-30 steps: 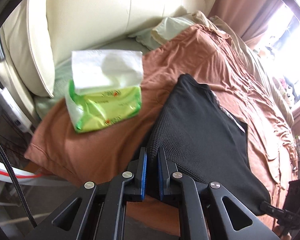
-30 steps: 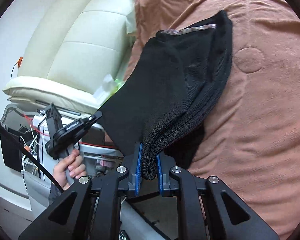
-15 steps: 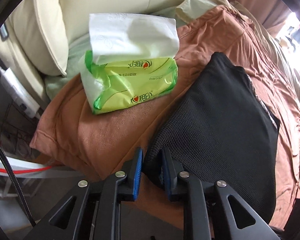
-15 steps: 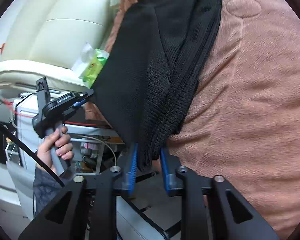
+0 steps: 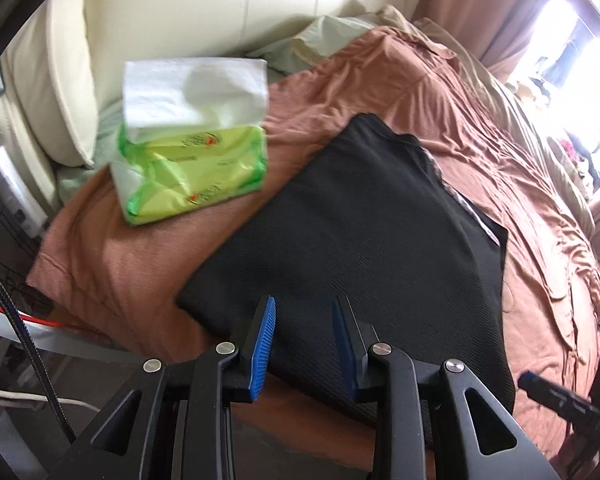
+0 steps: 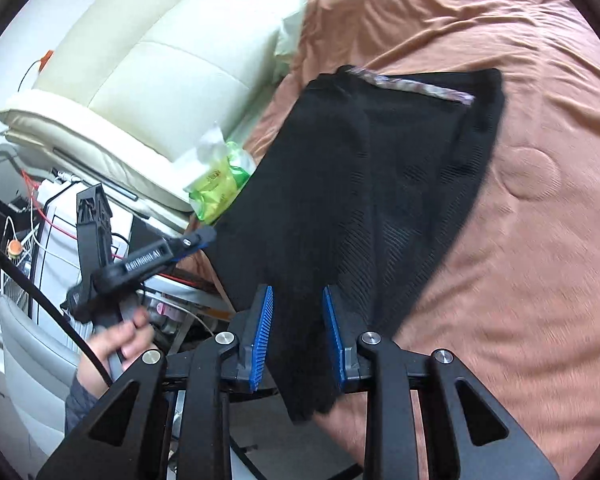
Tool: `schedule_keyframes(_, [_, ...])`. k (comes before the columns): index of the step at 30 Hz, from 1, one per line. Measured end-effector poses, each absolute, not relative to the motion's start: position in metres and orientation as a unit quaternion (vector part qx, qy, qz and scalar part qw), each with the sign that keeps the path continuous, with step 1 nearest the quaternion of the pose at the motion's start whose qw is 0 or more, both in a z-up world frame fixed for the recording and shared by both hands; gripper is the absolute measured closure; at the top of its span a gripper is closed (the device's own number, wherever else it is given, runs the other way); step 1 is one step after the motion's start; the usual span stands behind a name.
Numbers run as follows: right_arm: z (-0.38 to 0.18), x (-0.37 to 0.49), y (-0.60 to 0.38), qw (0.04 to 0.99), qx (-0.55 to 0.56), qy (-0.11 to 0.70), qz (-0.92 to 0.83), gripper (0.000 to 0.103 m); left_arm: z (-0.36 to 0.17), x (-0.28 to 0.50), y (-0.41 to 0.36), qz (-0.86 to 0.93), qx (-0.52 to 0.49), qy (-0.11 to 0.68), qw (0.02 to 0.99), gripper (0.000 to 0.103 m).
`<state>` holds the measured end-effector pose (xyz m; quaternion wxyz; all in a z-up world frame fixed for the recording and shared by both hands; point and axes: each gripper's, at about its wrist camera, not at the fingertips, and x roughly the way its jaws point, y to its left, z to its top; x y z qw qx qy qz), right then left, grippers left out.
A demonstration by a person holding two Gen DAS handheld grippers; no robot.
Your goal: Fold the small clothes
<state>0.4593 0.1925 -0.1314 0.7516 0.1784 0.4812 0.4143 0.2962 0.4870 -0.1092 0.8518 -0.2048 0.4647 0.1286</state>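
The left tongs (image 5: pixel 303 338) have just been opening and stand spread, the black garment (image 5: pixel 364 236) below them, not pinched. The right tongs (image 6: pixel 297 330) are also spread around its hanging edge. The garment lies folded on the brown bedcover (image 5: pixel 380 76), beside a tissue pack (image 5: pixel 192 168). Only smoothing seems left.

We saw a bed (image 5: pixel 540 208) covered with a rumpled rust-brown blanket (image 6: pixel 500 240). On the blanket lay a folded black knit garment (image 5: pixel 360 220), spread flat, its near corner hanging over the bed's edge. Just beside it sat a green tissue pack (image 5: pixel 192 168), one white tissue sticking up.
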Motion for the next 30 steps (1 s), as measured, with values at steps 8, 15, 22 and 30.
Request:
schedule_keyframes(8, [-0.160,0.482,0.220,0.766,0.109,0.498,0.392,0.089,-0.146,0.298,0.470,0.140,-0.191,0.485,0.842,0.072])
schedule_keyframes(15, [-0.154,0.467,0.219,0.794,0.037,0.491,0.356,0.095,-0.148,0.280,0.454,0.147,-0.186,0.482,0.844,0.067])
schedule_keyframes(22, [-0.143,0.452,0.188,0.799,0.051,0.497,0.336,0.095,-0.150,0.254,0.431,0.122,-0.229,0.472,0.842,0.067])
schedule_keyframes(30, [-0.090,0.401,0.119,0.834,0.068,0.447,0.316,0.091,-0.116,0.228,0.382,0.093,-0.224,0.435,0.867,0.066])
